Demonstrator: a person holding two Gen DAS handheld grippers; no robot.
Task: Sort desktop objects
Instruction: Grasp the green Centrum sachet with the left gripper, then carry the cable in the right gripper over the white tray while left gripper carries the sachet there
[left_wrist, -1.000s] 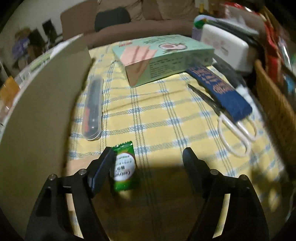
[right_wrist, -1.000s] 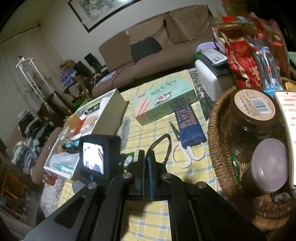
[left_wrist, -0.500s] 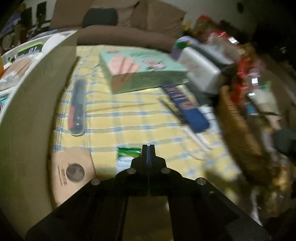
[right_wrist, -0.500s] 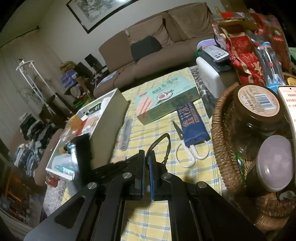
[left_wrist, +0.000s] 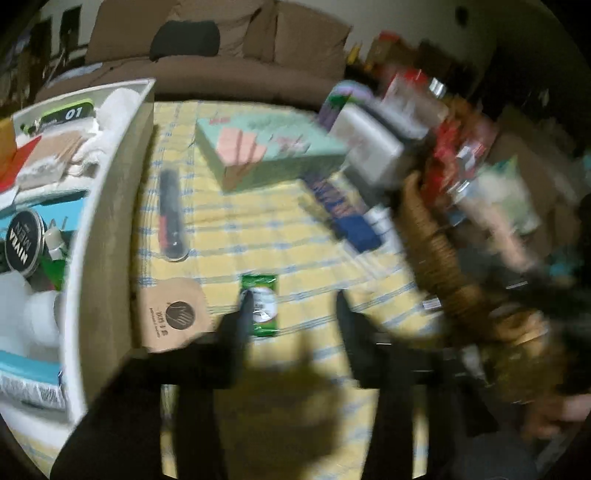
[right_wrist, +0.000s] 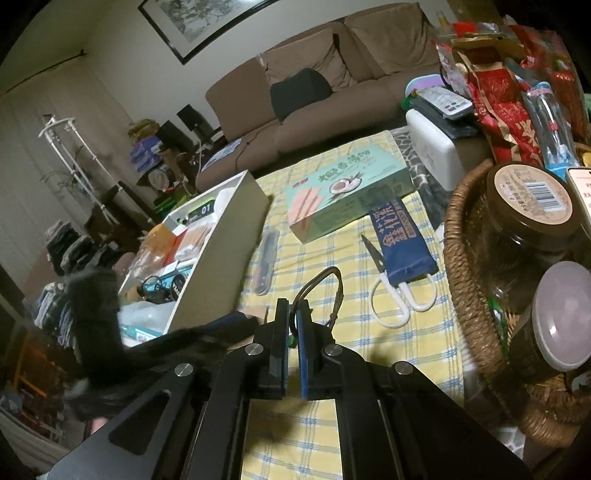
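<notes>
A small green sachet (left_wrist: 263, 306) lies on the yellow checked cloth (left_wrist: 229, 240). My left gripper (left_wrist: 293, 299) hangs above it with its jaws opening. The left fingertip (left_wrist: 246, 301) overlaps the sachet's edge, and the pads press on nothing. In the right wrist view the left gripper (right_wrist: 236, 321) is a dark blur beside the white box (right_wrist: 225, 236). My right gripper (right_wrist: 293, 314) is shut on a dark cord loop (right_wrist: 338, 280) that arches up from between its pads.
The open white box (left_wrist: 110, 221) at the left holds a round tin and several small packs. On the cloth lie a pen case (left_wrist: 171, 218), a brown paper packet (left_wrist: 173, 317), a mint-green biscuit box (right_wrist: 347, 188), scissors (right_wrist: 391, 295) and a blue pouch (right_wrist: 399, 243). A full wicker basket (right_wrist: 465, 288) stands on the right.
The left gripper closed over the sachet, then spread again while lifting and tilting, so the inside of the white box now shows. The sachet stays on the cloth. The right gripper has not moved.
</notes>
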